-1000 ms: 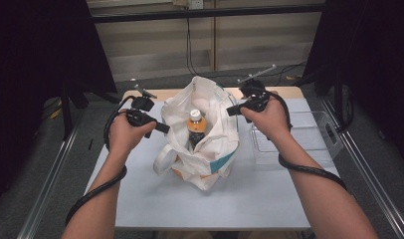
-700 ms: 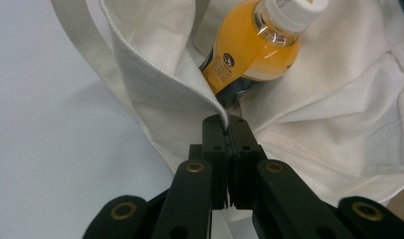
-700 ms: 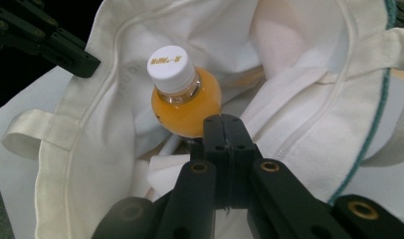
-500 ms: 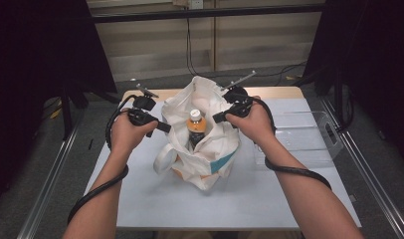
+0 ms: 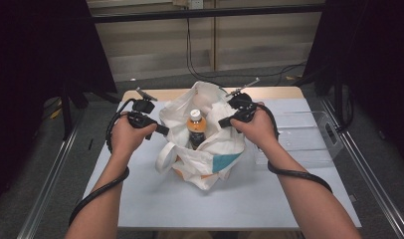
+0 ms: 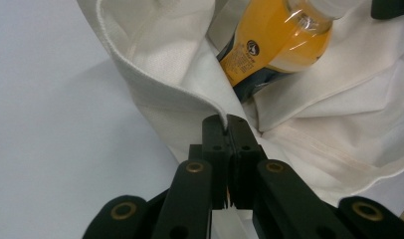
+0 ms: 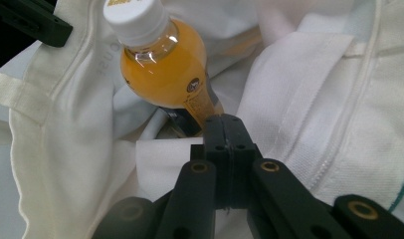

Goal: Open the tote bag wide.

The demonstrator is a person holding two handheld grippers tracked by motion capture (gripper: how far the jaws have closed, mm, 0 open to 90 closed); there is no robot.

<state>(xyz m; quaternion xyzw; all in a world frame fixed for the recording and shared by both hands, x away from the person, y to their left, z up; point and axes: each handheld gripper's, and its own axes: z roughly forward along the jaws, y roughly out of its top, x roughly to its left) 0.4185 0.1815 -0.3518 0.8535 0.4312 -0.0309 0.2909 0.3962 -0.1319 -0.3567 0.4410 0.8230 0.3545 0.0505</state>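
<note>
A white cloth bag (image 5: 205,149) sits in the middle of the bench (image 5: 140,199), and a bottle (image 5: 196,127) of orange drink with a white cap stands inside it. The left tongs (image 5: 162,130) are at the left side of the bag's mouth. In the left gripper view the left tongs (image 6: 226,122) are pressed together on the edge of the cloth, so they pinch the bag's rim (image 6: 155,82). The right tongs (image 5: 224,122) are at the right side of the mouth. In the right gripper view the right tongs (image 7: 224,122) are together too, with white cloth under them and the bottle (image 7: 165,74) just past the tips. I cannot tell for sure if they pinch cloth there or just rest on it. The bag is soft and floppy, so it will sag and fold when pulled. The best place to hold it is the thick sewn rim or the strap (image 5: 165,157) hanging at the near left, because thin cloth can slip out. The bottle looks full, so it is likely heavy, and its smooth sides may be slippery. It could tip over if the bag is tugged hard. A clear tray (image 5: 309,134) lies on the right of the bench.
</note>
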